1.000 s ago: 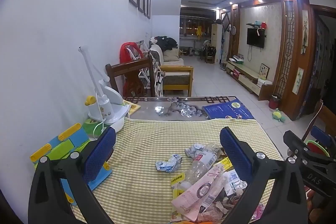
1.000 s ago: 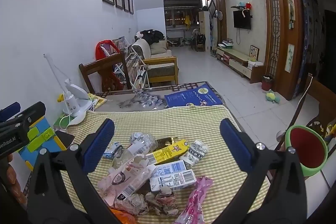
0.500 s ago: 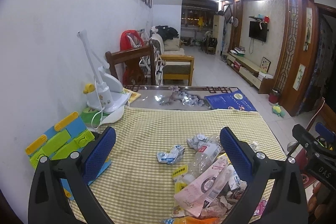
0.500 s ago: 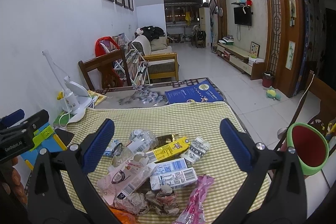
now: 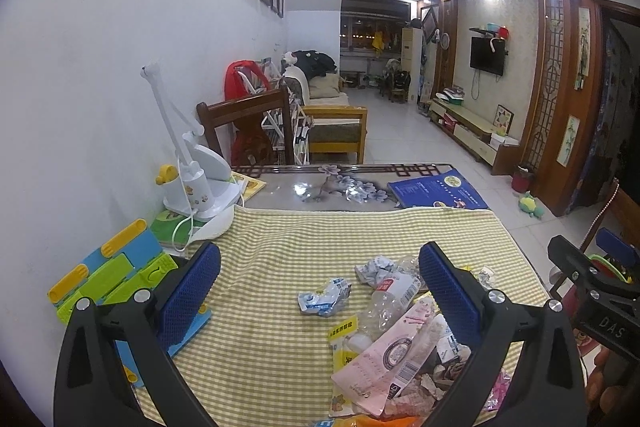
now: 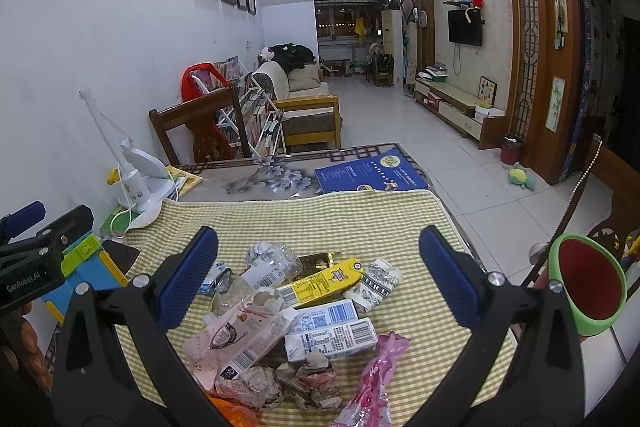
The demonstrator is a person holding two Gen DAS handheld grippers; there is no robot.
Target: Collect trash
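A heap of trash lies on the green checked cloth (image 5: 280, 247): a pink pouch (image 5: 384, 355) (image 6: 236, 335), a crushed clear bottle (image 5: 390, 297) (image 6: 268, 271), a yellow carton (image 6: 320, 281), white cartons (image 6: 332, 339), a pink wrapper (image 6: 372, 383) and crumpled paper (image 6: 296, 383). A small crumpled blue-white wrapper (image 5: 324, 301) lies apart to the left. My left gripper (image 5: 318, 291) hangs open above the cloth, over that wrapper. My right gripper (image 6: 318, 277) hangs open above the heap. Nothing is held.
A green bin with a red inside (image 6: 588, 283) stands off the table's right edge. A white desk lamp (image 5: 196, 187), a coloured plastic stand (image 5: 108, 279) and a blue book (image 5: 436, 193) sit on the table. A wooden chair (image 6: 196, 127) stands beyond it.
Both grippers have drifted slightly, so the table sits lower and farther in the views. The left view now takes in more of the cloth and the small wrapper. No trash has moved.
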